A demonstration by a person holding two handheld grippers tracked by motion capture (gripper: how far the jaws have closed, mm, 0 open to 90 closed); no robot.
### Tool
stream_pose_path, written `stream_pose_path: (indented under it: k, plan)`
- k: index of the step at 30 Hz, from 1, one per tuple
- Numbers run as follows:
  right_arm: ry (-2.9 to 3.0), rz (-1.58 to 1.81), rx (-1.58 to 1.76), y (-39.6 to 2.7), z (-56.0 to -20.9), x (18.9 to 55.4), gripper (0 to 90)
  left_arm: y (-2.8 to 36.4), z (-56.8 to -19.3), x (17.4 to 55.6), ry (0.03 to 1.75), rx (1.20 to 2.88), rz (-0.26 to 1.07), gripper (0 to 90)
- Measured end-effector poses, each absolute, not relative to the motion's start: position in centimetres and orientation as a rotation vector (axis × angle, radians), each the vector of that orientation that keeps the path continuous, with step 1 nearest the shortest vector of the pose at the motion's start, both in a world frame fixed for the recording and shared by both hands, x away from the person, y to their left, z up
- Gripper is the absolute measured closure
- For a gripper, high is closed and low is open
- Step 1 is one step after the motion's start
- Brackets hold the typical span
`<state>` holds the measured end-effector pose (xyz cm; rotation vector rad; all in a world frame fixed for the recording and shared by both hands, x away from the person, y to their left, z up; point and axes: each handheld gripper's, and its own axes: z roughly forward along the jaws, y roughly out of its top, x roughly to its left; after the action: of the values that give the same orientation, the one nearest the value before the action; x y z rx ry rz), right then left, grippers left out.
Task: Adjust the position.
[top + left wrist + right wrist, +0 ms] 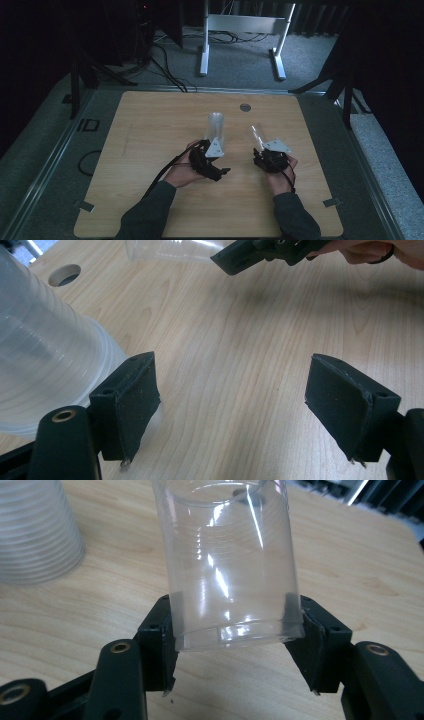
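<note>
A single clear plastic cup (pixel 230 565) sits clamped in the right gripper (pixel 235 640), its two black jaws pressing on opposite sides of the cup's lower end, one pad at each flank. In the high view the cup (pixel 257 135) juts up and away from the right gripper (pixel 264 152), tilted off the wooden desk (pixel 150 125) and lifted clear of it, over the desk's right half. The person's right hand (pixel 282 172) wraps the gripper from behind, and its grey three-cornered plate (pixel 276 145) lies on top.

To the left stands a stack of clear plastic cups (pixel 216 127), upright on the desk, near the middle. In the left gripper view the stack (pixel 45 350) lies just outside the left-hand jaw, against or very close to its outer side; I cannot tell whether they touch. The left gripper (pixel 232 405) has its jaws well apart with only bare desk between them, gripping nothing. In the high view the left gripper (pixel 212 160) sits just below the stack, in the person's left hand (pixel 182 172).

A round hole (pixel 245 107) pierces the desk near its far edge. Beyond the desk, the white legs of a frame (pixel 240 35) stand on grey carpet.
</note>
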<state>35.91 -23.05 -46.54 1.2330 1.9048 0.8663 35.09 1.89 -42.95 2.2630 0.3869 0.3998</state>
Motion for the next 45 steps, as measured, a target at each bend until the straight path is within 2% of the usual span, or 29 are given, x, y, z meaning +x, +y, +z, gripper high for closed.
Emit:
stream_pose_path:
  k: [9,22,45]
  plan:
    - [1.816,0.958,1.212,-23.4,-46.1,35.1,42.3,1.9,-43.1,35.1,0.420,2.213,0.440,21.4]
    - [1.726,1.084,1.139,-23.8,-45.3,34.1,42.3,2.7,-43.1,35.7,0.519,2.120,0.423,22.3]
    - [1.594,1.166,1.099,-23.6,-44.6,33.3,42.3,1.9,-42.2,36.0,0.546,2.057,0.435,23.1]
